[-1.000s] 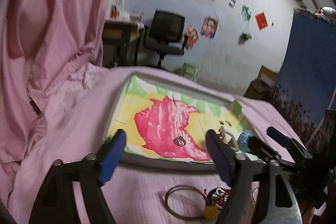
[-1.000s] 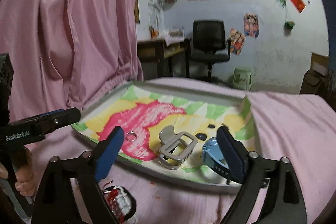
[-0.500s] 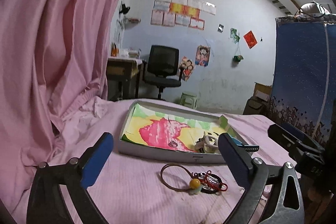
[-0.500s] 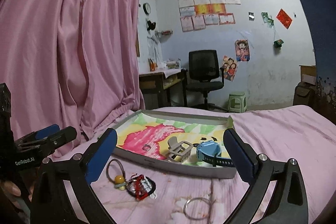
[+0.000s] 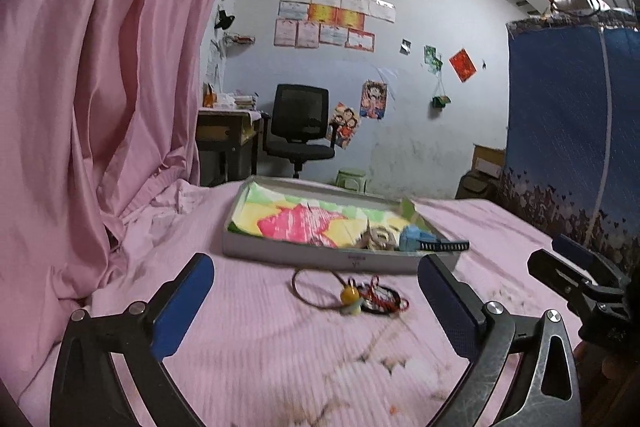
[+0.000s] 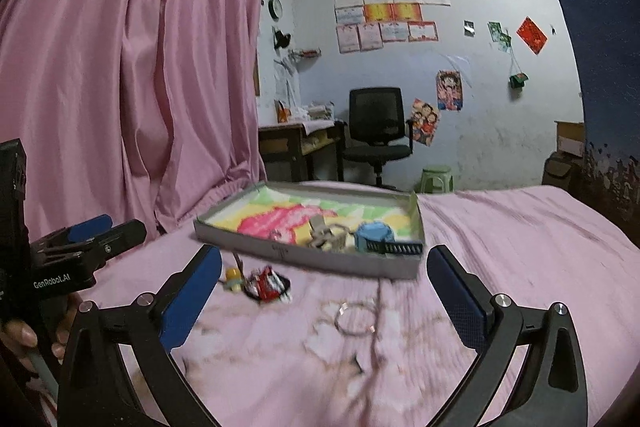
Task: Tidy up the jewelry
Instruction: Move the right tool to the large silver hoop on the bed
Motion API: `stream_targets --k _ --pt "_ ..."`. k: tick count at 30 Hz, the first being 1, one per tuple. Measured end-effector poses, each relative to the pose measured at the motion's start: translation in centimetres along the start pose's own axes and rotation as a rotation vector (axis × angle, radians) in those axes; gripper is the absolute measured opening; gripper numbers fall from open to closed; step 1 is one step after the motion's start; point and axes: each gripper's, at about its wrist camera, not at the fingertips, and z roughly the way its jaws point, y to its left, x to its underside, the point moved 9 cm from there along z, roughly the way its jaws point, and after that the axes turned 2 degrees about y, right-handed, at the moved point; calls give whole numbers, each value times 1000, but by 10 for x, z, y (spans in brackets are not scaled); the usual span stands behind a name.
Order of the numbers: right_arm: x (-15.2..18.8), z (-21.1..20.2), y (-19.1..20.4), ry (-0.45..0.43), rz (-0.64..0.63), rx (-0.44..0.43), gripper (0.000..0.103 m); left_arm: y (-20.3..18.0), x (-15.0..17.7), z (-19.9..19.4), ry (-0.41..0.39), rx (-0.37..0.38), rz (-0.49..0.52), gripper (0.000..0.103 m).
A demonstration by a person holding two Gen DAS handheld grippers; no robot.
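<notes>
Holding both tools low over the pink bed [image 5: 248, 339], I take the shallow tray [image 5: 320, 255] with its bright painted lining as my landmark. My left hand-held gripper [image 5: 316, 303] is spread wide with nothing between its blue pads [image 5: 182, 301], hovering on the near side of the tray. Just in front of the tray lies a thin brown hoop bracelet [image 5: 310, 291], and touching it to the right a yellow bead charm [image 5: 349, 297] and a tangle of red cord [image 5: 384, 301]. Inside the tray, toward its right end, sit a grey clasp piece [image 6: 326, 237] and a blue watch [image 6: 374, 235] whose dark strap [image 6: 396, 248] reaches the tray's near right corner. A little ring [image 6: 276, 235] rests on the pink patch left of them, blurred. Nearer me than the tray, a plain silver ring [image 6: 355, 319] lies on the bedsheet. My right hand-held gripper [image 6: 324, 297] is likewise fully released and empty, above that ring.
</notes>
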Motion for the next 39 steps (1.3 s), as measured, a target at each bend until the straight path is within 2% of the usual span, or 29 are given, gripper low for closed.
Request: stream_targets --k 9,12,18,19,21,24,27,30,33,39 --pt "26 10 -18 118 39 24 101 -6 17 7 75 12 26 103" --pt "37 20 -21 185 56 12 101 -4 23 18 138 19 11 103" --pt "62 44 -17 323 84 -61 100 4 44 52 317 14 -30 103" --pt "66 48 -16 349 88 -77 96 4 47 56 338 14 -31 102" --pt "75 54 -14 390 95 -94 79 4 51 63 371 17 -28 102" --pt "87 66 -11 450 113 -116 69 0 56 74 418 33 -7 100" --pt "101 81 -12 522 133 -116 59 -7 61 83 458 56 17 89" --pt "109 94 -19 557 149 -92 56 -13 67 94 511 90 27 87" --pt "110 104 -23 564 146 -63 53 -16 67 102 532 111 15 84" --pt "109 125 -22 576 121 -53 53 -20 65 118 560 119 3 78"
